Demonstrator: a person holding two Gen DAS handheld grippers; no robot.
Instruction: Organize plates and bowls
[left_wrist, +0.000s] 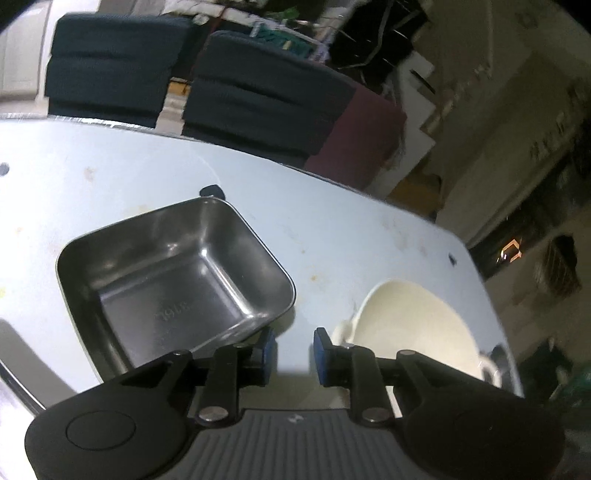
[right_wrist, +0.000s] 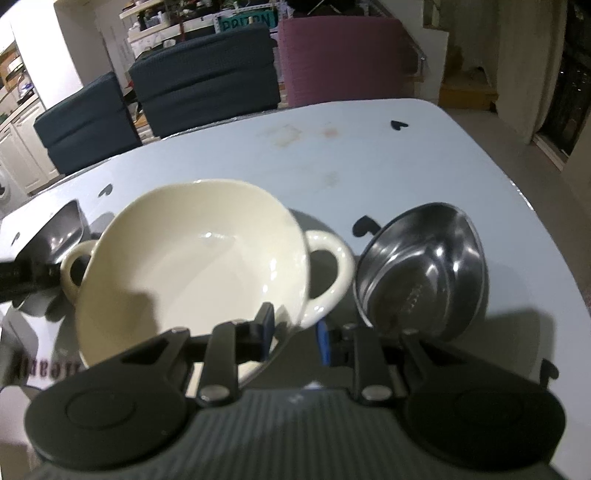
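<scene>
A rectangular steel dish (left_wrist: 173, 280) sits flat on the pale bench (left_wrist: 332, 229), toward the bench's left side and well in from the far edge. Its inside is bare and shiny, with a stamped mark on its floor that is too faint to read. The left tool (left_wrist: 294, 354) hangs over the near corner of this dish. Its blue pads (left_wrist: 269, 354) stand apart with only bare bench between them, so it is released and grips nothing. The left pad is just beside the dish's rim; contact cannot be told.

To the right of the steel dish, between it and a round steel bowl (right_wrist: 424, 273), is the cream bowl (right_wrist: 192, 266) with a loop handle on each side. It stands toward the near edge of the bench and looks tipped. The right tool (right_wrist: 294, 332) straddles its near rim just below the right-hand handle, one finger inside the bowl and the other outside, and appears clenched on that rim.

The round steel bowl is just beside the cream bowl's right handle, tilted with its opening facing the camera. Small dark marks (right_wrist: 399, 125) dot the bench. Beyond the far edge stand dark blue chairs (right_wrist: 207, 77) and a mauve chair (right_wrist: 340, 59).
</scene>
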